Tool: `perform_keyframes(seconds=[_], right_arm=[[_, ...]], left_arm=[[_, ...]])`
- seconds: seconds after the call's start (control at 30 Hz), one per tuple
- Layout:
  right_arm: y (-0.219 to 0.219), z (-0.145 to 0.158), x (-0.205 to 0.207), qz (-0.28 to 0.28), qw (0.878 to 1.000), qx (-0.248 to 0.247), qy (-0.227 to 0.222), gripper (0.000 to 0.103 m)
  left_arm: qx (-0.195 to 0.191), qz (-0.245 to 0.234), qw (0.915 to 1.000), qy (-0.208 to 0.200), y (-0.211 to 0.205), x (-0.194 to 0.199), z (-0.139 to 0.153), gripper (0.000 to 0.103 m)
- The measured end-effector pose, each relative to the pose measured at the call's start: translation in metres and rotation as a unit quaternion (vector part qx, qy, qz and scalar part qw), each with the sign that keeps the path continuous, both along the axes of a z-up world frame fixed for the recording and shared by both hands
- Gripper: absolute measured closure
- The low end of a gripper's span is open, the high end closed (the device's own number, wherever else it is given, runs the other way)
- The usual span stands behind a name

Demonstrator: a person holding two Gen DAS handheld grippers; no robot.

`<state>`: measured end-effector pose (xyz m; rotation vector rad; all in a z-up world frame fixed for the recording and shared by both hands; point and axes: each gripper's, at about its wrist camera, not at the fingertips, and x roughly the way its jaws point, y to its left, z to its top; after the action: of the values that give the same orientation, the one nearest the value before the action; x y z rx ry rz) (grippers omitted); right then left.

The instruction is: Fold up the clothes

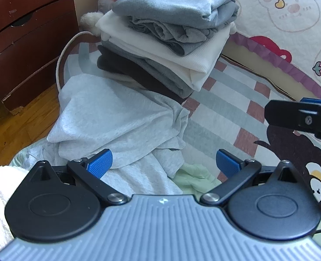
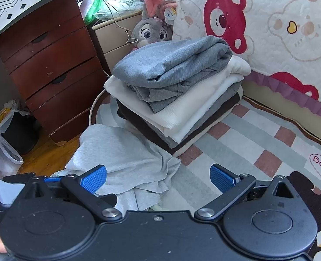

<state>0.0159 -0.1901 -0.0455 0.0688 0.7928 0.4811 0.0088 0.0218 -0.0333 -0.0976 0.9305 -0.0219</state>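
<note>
The left gripper [image 1: 163,163] is held with its blue pads spread wide, and nothing is gripped between them; its left pad [image 1: 100,162] hangs over the near edge of the light grey garment [image 1: 108,117]. The right gripper [image 2: 158,179] is likewise spread wide and empty, poised above the same garment's rumpled right side. The garment is seen lying loosely heaped on the striped rug [image 1: 223,108], with its far edge running up against the foot of the stack of folded clothes [image 2: 178,91]. A pale green cloth [image 1: 193,174] is partly buried under its near corner.

Several risks are judged from here. If a pinch is taken too deep, the green cloth may be caught along with the grey one. If the garment is dragged away sharply, the stack may be tugged and toppled, since the two appear to touch. With several layers bunched, a single layer may be missed and the fold skewed.
</note>
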Motion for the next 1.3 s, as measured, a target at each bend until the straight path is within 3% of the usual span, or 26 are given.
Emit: perform_keyframes(seconds=[0.17,0.43,0.53,0.6,0.7,0.83,1.03,1.1,1.17,1.2,1.23,1.27,1.3], right_arm=[[0.005,-0.026,0.012,-0.003,1.000,0.015,-0.006,0.001],[0.024,-0.074,0.031,0.026,0.999,0.027,-0.014,0.012],[0.027,-0.090,0.038,0.024,0.999,0.044,0.015,0.022],[0.029,-0.101,0.043,0.023,0.998,0.055,0.034,0.028],[0.032,-0.117,0.051,0.021,0.995,0.072,0.062,0.040],[0.036,-0.138,0.060,0.019,0.990,0.094,0.100,0.040],[0.032,-0.162,0.075,-0.011,0.979,0.129,0.157,0.039],[0.029,-0.163,0.076,-0.021,0.977,0.136,0.165,0.039],[0.027,-0.163,0.075,-0.025,0.976,0.140,0.165,0.038],[0.025,-0.163,0.075,-0.027,0.976,0.141,0.166,0.038],[0.023,-0.163,0.075,-0.028,0.975,0.142,0.166,0.038],[0.022,-0.163,0.075,-0.029,0.975,0.142,0.167,0.038],[0.021,-0.163,0.074,-0.029,0.976,0.140,0.166,0.038]], left_arm=[[-0.004,-0.002,1.0000,0.007,0.007,0.012,-0.016,0.000],[0.052,0.056,0.9971,0.005,0.054,0.032,-0.045,0.002],[0.064,0.091,0.9938,0.002,0.076,0.041,-0.053,0.014],[0.057,0.116,0.9916,0.002,0.093,0.050,-0.059,0.032],[0.034,0.135,0.9900,0.023,0.114,0.065,-0.068,0.035],[0.014,0.154,0.9874,0.035,0.133,0.079,-0.073,0.031],[0.004,0.162,0.9843,0.069,0.142,0.110,-0.105,0.014],[-0.013,0.158,0.9832,0.091,0.142,0.121,-0.121,0.000],[-0.021,0.147,0.9823,0.115,0.139,0.127,-0.137,0.000],[-0.005,0.142,0.9830,0.116,0.134,0.128,-0.141,0.000],[0.009,0.136,0.9850,0.105,0.128,0.126,-0.142,0.002],[0.015,0.133,0.9871,0.088,0.124,0.122,-0.140,0.014],[0.019,0.130,0.9889,0.070,0.121,0.118,-0.137,0.034]])
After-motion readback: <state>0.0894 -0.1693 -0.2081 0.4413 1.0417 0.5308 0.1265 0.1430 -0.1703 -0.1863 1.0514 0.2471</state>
